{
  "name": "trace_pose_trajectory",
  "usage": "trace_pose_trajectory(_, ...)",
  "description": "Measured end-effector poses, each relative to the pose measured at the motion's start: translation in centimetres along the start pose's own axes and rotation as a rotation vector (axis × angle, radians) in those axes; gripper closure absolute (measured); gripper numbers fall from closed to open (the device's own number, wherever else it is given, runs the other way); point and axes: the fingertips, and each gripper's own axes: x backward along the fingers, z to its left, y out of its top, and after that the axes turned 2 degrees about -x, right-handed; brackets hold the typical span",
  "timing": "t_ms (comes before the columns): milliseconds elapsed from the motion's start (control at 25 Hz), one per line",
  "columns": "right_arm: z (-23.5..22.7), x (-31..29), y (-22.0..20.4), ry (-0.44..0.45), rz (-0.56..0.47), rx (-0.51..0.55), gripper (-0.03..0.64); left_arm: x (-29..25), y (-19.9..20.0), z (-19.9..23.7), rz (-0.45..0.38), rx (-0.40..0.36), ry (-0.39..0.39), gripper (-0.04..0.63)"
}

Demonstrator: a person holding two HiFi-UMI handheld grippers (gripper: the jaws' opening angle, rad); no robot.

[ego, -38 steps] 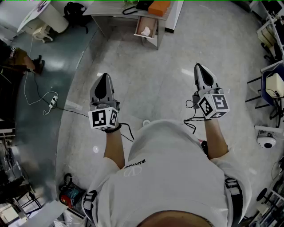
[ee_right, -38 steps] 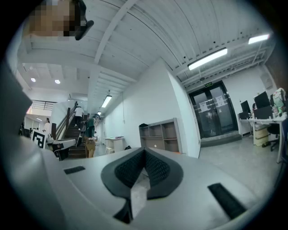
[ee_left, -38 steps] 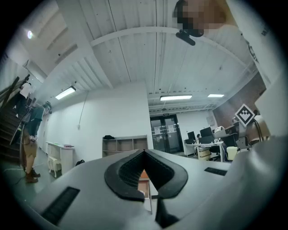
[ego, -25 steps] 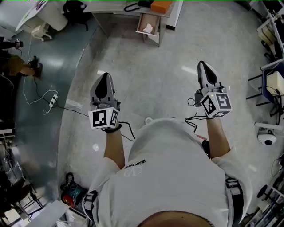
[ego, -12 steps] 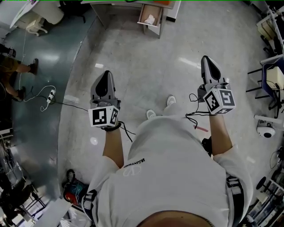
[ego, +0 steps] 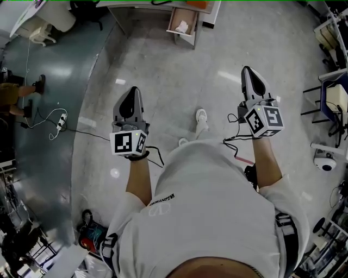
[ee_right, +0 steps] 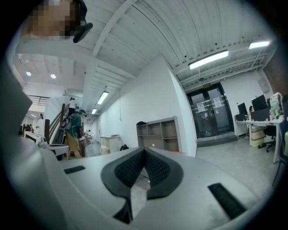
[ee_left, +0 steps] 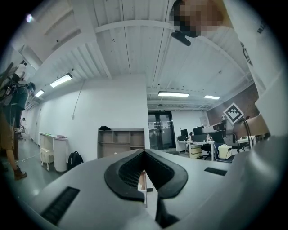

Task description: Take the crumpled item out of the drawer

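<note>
Open drawer [ego: 191, 16] holds crumpled item [ego: 182, 26] — power strip [ego: 61, 118] far left

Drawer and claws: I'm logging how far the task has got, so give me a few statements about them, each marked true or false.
1. The drawer stands open. True.
2. The crumpled item lies inside the drawer. True.
3. The left claw holds the crumpled item. False: it is shut with nothing in it, and the item is in the drawer.
4. The right claw is wide open. False: it is shut and empty.
5. Neither claw touches the drawer. True: open floor lies between them and it.
</note>
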Motion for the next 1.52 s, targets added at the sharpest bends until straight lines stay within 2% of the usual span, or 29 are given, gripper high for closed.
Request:
trace_pose_trajectory(240, -3.0, -4.4, 0.3, 0.001, -0.004, -0.026, 0.615, -5.0, -0.2, 0.9, 0.011, -0.015, 0.005, 0.595)
trace_pose_trajectory(480, -7.8, -10.3, 1.2, 0.038, -0.001, -0.028, 0.615, -12.3, 0.2, 0.7, 0.015, -0.049, 0.029, 0.595)
trace_pose_trajectory(920, -14.4, -19.2, 1.5, 0.123, 0.037, -0.045, 0.615, -22.2, -0.1, 0.2, 0.032, -0.016, 0.095, 0.595)
trace_pose_trajectory(1240, -17.9, -23.1, 1.1, 0.092, 0.052, -0.053, 0.615, -27.8, -1.1, 0.9, 0.049, -0.011, 0.071, 0.595)
trace_pose_trajectory(1520, -18.7, -28.0, 0.8, 0.081, 0.061, -0.031, 0.615, -34.0, -1.9, 2.9, 0.043, -0.009, 0.018, 0.595)
